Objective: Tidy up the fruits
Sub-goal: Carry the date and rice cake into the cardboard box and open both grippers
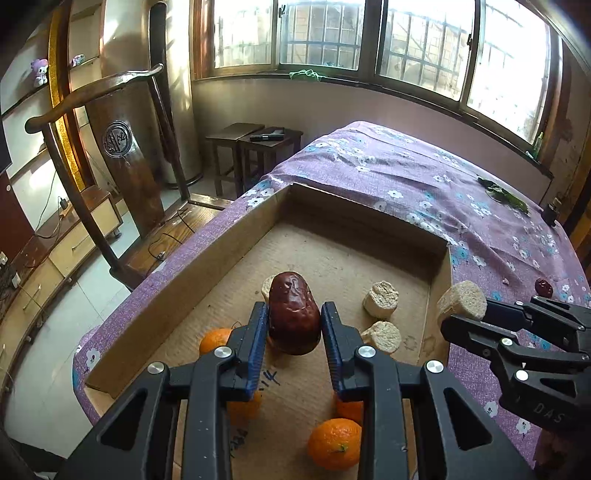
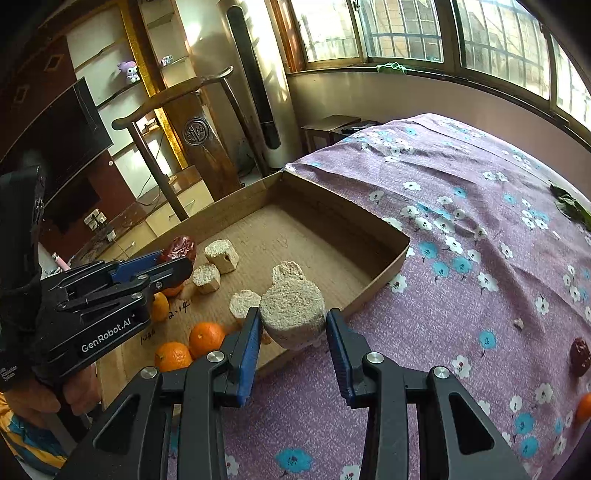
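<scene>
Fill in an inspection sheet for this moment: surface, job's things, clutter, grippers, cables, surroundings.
Surface: table under a purple floral cloth; shallow brown cardboard tray on it.
Job's things: round orange tangerines and pale cylindrical cut chunks in the tray; a second dark red date and another orange fruit on the cloth.
Clutter: green leaves at the cloth's far edge.
Grippers: left gripper shut on a wrinkled dark red date; right gripper shut on a pale chunk.
Cables: loose wires on the floor.
Surroundings: wooden chair, dark stools, barred windows.
</scene>
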The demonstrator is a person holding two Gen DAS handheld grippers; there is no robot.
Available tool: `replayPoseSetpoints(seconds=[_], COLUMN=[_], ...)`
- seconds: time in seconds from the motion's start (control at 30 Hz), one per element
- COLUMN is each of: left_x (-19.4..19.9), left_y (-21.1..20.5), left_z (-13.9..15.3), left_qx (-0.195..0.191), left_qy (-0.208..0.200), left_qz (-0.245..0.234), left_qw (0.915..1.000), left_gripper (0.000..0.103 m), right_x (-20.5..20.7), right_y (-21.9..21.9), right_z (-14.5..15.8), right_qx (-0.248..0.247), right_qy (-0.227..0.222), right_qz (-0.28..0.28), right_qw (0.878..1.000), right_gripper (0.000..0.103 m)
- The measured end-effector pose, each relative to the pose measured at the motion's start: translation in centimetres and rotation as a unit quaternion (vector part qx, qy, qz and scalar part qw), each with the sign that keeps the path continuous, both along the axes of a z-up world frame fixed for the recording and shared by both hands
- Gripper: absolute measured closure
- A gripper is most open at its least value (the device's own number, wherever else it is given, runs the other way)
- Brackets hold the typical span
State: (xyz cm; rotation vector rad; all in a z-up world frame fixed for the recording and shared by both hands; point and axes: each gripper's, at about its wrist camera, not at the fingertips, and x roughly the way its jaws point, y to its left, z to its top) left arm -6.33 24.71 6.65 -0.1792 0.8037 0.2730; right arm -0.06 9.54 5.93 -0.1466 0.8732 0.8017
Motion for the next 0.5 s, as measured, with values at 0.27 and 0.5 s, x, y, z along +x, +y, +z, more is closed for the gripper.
replayPoseSetpoints(seconds=[0.27,0.5], left_x=[2.5,3.2], left_y=[-0.5,-0.4], left_z=[-0.9,-1.4], left_qx=[-0.004,-0.024], left_qy=[0.023,0.036], left_qz=[-0.020,-0.030], left_qw=[0.9995,0.9986], left_gripper=[0.074,0.074], right_x=[3.7,5.3], right_y=[2.4,3.4], right_z=[-1.0,-2.4], right_qx=[-0.051,-0.056], right_qy=[-0.008,0.012], right_qz=[0.004,0.016], right_qw=[0.999,0.998], right_gripper=[0.064,0.064])
